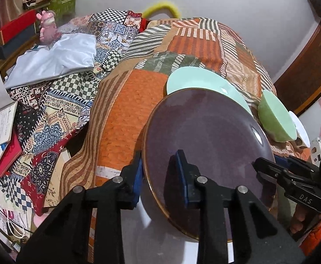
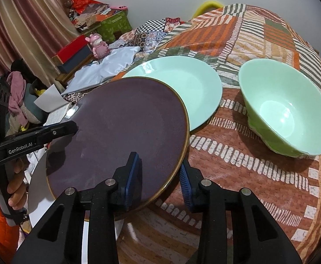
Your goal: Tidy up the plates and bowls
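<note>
The left gripper (image 1: 160, 176) and right gripper (image 2: 160, 176) each clamp opposite rims of the purple plate (image 2: 125, 132), held tilted between them. Just beyond it lies the mint plate (image 2: 182, 83); the green bowl (image 2: 286, 107) sits off the right gripper's side.

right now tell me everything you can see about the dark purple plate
The dark purple plate is round and shallow, glazed like ceramic, matte plum with a thin brown-gold rim. It is tilted, its far edge overlapping the mint plate. The left gripper and right gripper each have jaws shut on opposite near edges. A pale plate lies beneath.
</note>
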Action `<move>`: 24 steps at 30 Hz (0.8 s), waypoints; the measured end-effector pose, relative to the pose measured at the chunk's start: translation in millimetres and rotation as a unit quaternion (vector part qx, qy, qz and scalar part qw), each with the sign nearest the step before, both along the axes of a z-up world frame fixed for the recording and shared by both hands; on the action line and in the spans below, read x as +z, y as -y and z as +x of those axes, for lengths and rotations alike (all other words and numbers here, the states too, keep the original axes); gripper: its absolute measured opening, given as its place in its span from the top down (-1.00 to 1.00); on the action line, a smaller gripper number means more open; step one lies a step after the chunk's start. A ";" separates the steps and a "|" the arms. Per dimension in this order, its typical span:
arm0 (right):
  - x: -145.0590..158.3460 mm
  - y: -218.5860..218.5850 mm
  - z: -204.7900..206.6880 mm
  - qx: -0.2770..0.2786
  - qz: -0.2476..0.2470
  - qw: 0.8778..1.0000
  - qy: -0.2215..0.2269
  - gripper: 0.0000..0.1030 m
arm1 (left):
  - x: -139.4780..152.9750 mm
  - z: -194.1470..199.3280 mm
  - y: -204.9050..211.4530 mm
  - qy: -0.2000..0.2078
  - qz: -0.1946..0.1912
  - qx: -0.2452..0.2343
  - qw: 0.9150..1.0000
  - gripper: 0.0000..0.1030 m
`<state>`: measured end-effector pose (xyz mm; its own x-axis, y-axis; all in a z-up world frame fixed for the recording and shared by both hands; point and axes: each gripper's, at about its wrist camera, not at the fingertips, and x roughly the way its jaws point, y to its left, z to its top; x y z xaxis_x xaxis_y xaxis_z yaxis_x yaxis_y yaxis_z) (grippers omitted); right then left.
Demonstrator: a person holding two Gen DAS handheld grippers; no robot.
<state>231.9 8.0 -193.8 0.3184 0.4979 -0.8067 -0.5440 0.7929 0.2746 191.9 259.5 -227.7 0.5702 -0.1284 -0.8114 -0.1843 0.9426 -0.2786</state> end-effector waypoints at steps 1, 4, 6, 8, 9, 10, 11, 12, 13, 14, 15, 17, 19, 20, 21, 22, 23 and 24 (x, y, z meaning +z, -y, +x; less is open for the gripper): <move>0.2 1.3 -0.3 -0.001 0.000 1.000 0.000 0.37 | 0.5 -0.6 0.8 0.001 -0.001 -0.001 1.000 0.45; 0.8 5.0 -1.7 -0.003 -0.002 1.000 -0.001 0.37 | 1.5 -2.5 3.0 0.002 -0.009 -0.004 1.000 0.45; 2.1 7.7 -3.7 -0.004 -0.002 1.000 0.000 0.37 | 2.4 -4.0 5.7 0.002 -0.010 -0.004 1.000 0.45; 3.5 10.7 -5.1 -0.003 0.000 1.000 0.000 0.37 | 3.4 -5.3 7.2 0.003 -0.008 -0.004 1.000 0.45; 4.2 12.2 -5.8 -0.003 0.002 1.000 -0.001 0.37 | 4.3 -6.5 8.9 0.004 -0.008 -0.004 1.000 0.45; 5.2 14.5 -6.7 -0.004 0.005 1.000 0.000 0.37 | 5.5 -7.6 11.0 0.005 -0.007 -0.004 1.000 0.45; 6.0 15.9 -6.6 -0.005 0.006 1.000 0.000 0.37 | 6.9 -8.7 12.5 0.005 -0.007 -0.004 1.000 0.45; 6.8 17.5 -7.1 -0.006 0.007 1.000 0.001 0.37 | 8.1 -9.9 14.2 0.005 -0.007 -0.004 1.000 0.45; 7.7 19.4 -7.7 -0.007 0.009 1.000 0.001 0.37 | 8.0 -10.0 14.3 0.005 -0.008 -0.004 1.000 0.45; 9.0 21.4 -8.0 -0.008 0.011 1.000 0.003 0.37 | 9.4 -11.5 16.3 0.006 -0.009 -0.004 1.000 0.45; 10.2 23.0 -8.8 -0.008 0.011 1.000 0.005 0.37 | 11.1 -13.3 18.7 0.008 -0.007 -0.005 1.000 0.45; 12.6 26.5 -10.6 -0.011 0.012 1.000 0.009 0.37 | 14.0 -17.2 25.0 0.010 -0.002 -0.007 1.000 0.45; 14.3 30.9 -12.8 -0.013 0.014 1.000 0.012 0.37 | 17.4 -20.6 30.2 0.013 0.001 -0.009 1.000 0.45; 15.9 32.8 -14.3 -0.014 0.015 1.000 0.013 0.37 | 19.1 -21.8 31.8 0.014 0.001 -0.010 1.000 0.45; 16.8 34.9 -15.6 -0.015 0.016 1.000 0.013 0.37 | 21.0 -22.7 33.6 0.016 0.001 -0.010 1.000 0.45; 18.1 37.2 -16.3 -0.017 0.018 1.000 0.014 0.37 | 23.4 -24.3 35.6 0.019 0.000 -0.010 1.000 0.45; 19.8 39.9 -17.3 -0.020 0.020 0.999 0.015 0.37 | 25.5 -25.4 37.4 0.021 -0.001 -0.011 1.000 0.45; 21.9 41.7 -18.5 -0.021 0.020 0.999 0.017 0.37 | 27.3 -26.4 39.5 0.022 -0.001 -0.012 1.000 0.45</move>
